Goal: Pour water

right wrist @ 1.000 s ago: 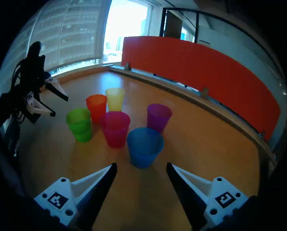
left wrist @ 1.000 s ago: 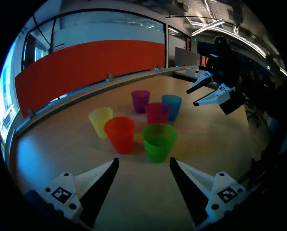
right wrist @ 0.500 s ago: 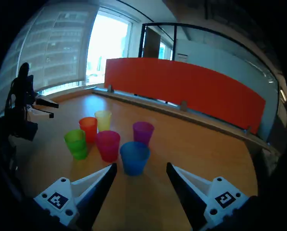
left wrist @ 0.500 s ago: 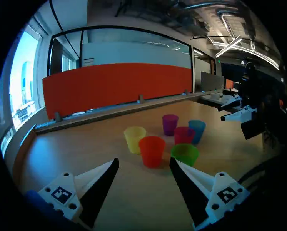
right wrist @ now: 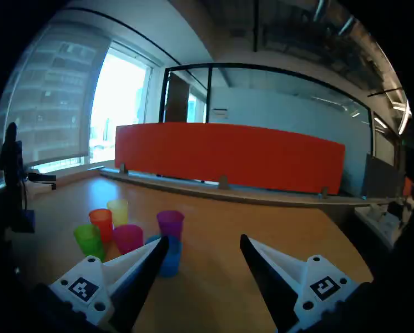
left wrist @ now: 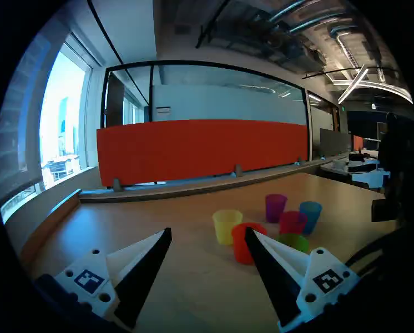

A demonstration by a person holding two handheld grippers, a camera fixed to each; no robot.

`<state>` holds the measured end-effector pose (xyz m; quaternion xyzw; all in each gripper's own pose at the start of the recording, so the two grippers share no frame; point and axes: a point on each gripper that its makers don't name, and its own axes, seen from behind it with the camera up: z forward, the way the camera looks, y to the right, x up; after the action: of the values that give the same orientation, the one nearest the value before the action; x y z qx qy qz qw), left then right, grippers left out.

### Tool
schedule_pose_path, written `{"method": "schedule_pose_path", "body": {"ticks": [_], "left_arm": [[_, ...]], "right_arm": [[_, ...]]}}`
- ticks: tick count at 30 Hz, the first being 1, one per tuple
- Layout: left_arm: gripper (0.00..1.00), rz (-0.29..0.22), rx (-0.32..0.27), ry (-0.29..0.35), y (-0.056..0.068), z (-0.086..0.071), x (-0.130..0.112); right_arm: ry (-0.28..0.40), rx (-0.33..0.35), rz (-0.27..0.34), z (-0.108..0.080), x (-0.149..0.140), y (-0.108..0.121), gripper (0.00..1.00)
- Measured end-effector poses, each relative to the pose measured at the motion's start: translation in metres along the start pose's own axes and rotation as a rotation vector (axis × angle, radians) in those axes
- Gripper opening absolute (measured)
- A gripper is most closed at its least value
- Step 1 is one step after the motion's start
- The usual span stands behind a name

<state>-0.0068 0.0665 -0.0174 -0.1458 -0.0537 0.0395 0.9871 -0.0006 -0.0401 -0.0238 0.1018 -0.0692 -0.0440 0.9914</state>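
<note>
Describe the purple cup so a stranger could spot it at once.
Find the red partition behind the wooden table; six coloured cups stand clustered before it. The purple cup is on the cluster's partition side, next to the blue cup and the pink cup, the only purple one.

No readable text (wall sign (left wrist: 162, 110) too small).

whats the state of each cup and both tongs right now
left tongs, open, holding nothing
right tongs, open, holding nothing
yellow cup, upright
orange cup, upright
green cup, upright
pink cup, upright
purple cup, upright
blue cup, upright
contents of all cups, cannot tell from this angle
</note>
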Motion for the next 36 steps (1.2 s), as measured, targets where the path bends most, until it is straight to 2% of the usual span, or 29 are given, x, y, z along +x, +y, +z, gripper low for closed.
{"method": "schedule_pose_path", "body": {"ticks": [3,8,17,23,30,36], "left_arm": [[0.98,-0.003,0.047,0.039,-0.005,-0.002,0.009],[0.98,-0.024,0.099,0.090,-0.005,-0.005,0.020],[0.98,-0.051,0.174,0.108,-0.009,-0.005,0.016],[0.98,-0.055,0.196,0.117,-0.012,-0.003,0.020],[0.98,-0.041,0.239,0.135,-0.020,-0.004,0.025],[0.98,-0.063,0.257,0.152,-0.020,-0.003,0.025]], "right_arm": [[0.040,-0.043,0.021,-0.002,0.006,0.008,1.00],[0.107,-0.111,0.032,-0.005,0.017,0.021,1.00],[0.208,-0.218,0.059,-0.017,0.038,0.034,1.00],[0.195,-0.230,0.060,-0.014,0.029,0.033,1.00],[0.206,-0.247,0.061,-0.014,0.036,0.034,1.00],[0.204,-0.245,0.060,-0.010,0.037,0.032,1.00]]}}
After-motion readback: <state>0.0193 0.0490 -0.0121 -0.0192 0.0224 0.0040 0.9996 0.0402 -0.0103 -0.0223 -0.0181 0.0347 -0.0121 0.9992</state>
